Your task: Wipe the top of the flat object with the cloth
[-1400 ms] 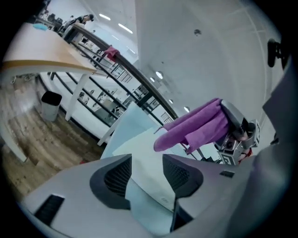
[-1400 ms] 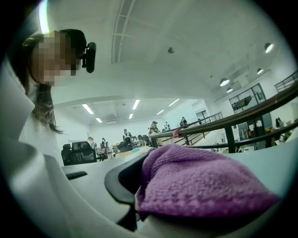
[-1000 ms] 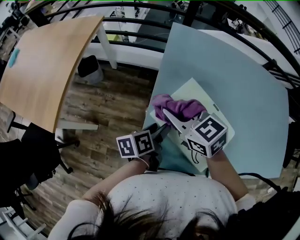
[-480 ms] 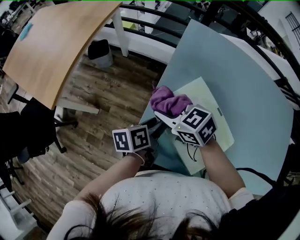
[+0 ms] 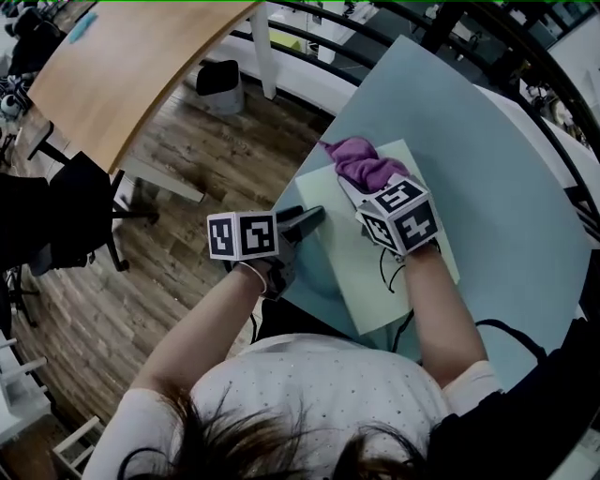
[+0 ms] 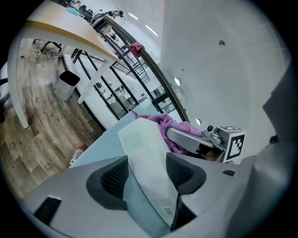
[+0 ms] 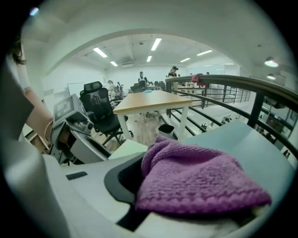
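Right gripper view mostly filled by purple cloth (image 7: pixel 200 179), burying 1 jaw of the right gripper (image 5: pixel 354 192) clamped on it at the far corner of the pale sheet (image 5: pixel 349 267); left gripper (image 6: pixel 146 174) closing astride the sheet's left edge, pads not touching it, beside the table (image 5: pixel 469 141) edge; bare tabletop rightward.

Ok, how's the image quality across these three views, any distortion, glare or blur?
Head view: heavy fisheye, the railing bends into arcs, corners go dark, lighting flat. Left gripper view: round black vignette, wood floor smeared at the left edge. Right gripper view: the purple cloth close up looks soft; ceiling strip lights glare mildly.
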`<state>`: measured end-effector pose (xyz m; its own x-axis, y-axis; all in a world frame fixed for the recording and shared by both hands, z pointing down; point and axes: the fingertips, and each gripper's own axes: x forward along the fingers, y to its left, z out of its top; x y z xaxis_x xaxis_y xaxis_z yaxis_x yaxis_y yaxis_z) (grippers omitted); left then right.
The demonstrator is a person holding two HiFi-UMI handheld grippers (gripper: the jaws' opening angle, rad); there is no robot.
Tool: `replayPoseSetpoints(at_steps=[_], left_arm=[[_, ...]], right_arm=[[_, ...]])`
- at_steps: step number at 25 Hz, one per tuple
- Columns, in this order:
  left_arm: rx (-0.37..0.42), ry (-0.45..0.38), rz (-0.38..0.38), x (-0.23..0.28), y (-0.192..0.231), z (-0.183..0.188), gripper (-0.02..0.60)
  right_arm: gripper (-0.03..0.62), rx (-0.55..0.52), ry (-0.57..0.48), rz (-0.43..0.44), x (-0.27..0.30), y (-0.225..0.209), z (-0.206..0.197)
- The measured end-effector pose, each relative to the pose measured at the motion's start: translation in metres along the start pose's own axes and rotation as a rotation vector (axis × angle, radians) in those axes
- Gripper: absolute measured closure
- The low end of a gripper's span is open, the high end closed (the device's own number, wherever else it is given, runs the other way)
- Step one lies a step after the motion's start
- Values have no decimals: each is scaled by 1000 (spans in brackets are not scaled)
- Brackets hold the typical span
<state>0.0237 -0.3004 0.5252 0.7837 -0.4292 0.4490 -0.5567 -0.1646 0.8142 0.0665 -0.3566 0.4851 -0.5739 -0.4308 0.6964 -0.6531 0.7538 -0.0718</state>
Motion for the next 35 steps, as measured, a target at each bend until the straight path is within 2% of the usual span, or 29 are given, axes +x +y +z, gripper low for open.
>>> replayPoseSetpoints(at_steps=[10,17,19,23,25,27,29,31,35], left_arm=[[21,-29,3,5,-5,4,336],[16,-17,-8,4,-8,-1,339],[21,-20,-7,3,-7,-3,341],[19,-18,-10,3,-6,-1,341],[11,-12,-16,3,-6,-1,341],[5,-5,-21,2,-7,-1,341],[3,-1,-25,2,-7,-1,341],[1,5,-30,3,-7,-2,342],[-7,20,-40,3,-6,-2,353]], right_arm=[[571,127,-10,-176,-42,-90,-31],[571,216,-32,-259,-62,-110,-40],[572,257,-114,-180,-68,-86,-18],[571,268,-381,140,-96,4,67],[571,291,-445,251,-104,39,88],[571,336,-396,277,-89,55,80],[571,330,-256,217,-57,56,48],[571,263,-131,140,-29,57,17],[569,137,-46,-6,-10,47,-3]])
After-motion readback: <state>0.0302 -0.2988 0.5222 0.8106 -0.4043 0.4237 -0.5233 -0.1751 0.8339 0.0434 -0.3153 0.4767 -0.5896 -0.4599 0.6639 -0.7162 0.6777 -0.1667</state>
